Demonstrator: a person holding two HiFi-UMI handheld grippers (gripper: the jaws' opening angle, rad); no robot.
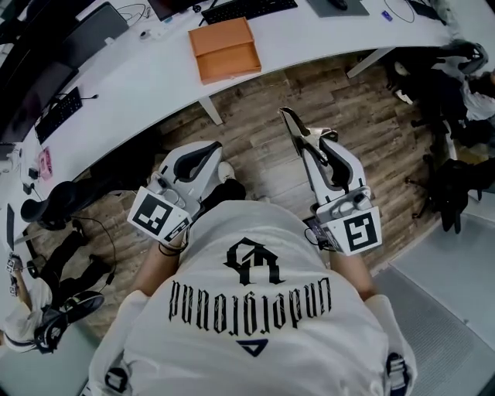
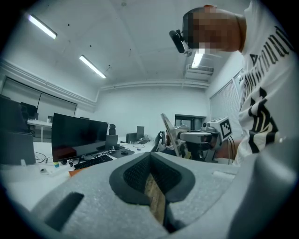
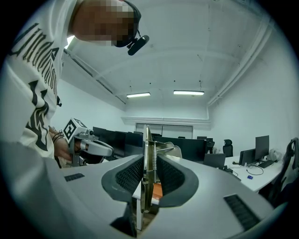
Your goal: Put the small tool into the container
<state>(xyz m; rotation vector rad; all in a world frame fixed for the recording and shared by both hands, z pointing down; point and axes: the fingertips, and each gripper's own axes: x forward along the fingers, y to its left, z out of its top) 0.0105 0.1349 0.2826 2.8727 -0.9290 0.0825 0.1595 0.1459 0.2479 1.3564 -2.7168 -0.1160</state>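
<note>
**Small tool** [image 3: 148, 158]: bright metal piece with a coil spring along one edge. It is held upright and edge-on in the right gripper [image 1: 308, 148], whose jaws stand half-closed and press on its lower part. In the head view its free end projects past the jaw tips toward 11 o'clock. Position: over the wood floor [image 1: 255, 166], short of the desk and not yet at its destination. **Destination:** orange container [image 1: 224, 50], a shallow open box on the curved white desk [image 1: 147, 89], at 11 o'clock from the tool and well apart from it. A keyboard [image 1: 247, 9] lies beyond the box at 12 o'clock. **Companion:** left gripper [image 1: 220, 158], at 9 o'clock of the right one, its jaws drawn together on nothing, with only a thin slit between the pads. **Handling notes (judgement):** the step in hand is the carry to the box.
- Smooth thin metal pinched low may pivot in the pads, so hold the grip firm and swing gently.
- Bring the projecting end over the near rim first.
- Turn the tool to lie along the box's longer side.
- Lower it inside the walls before the jaws part, since releasing from above invites a bounce out.
- The box looks light and may slide on the desk, so the empty left gripper could steady its 9 o'clock edge.
</note>
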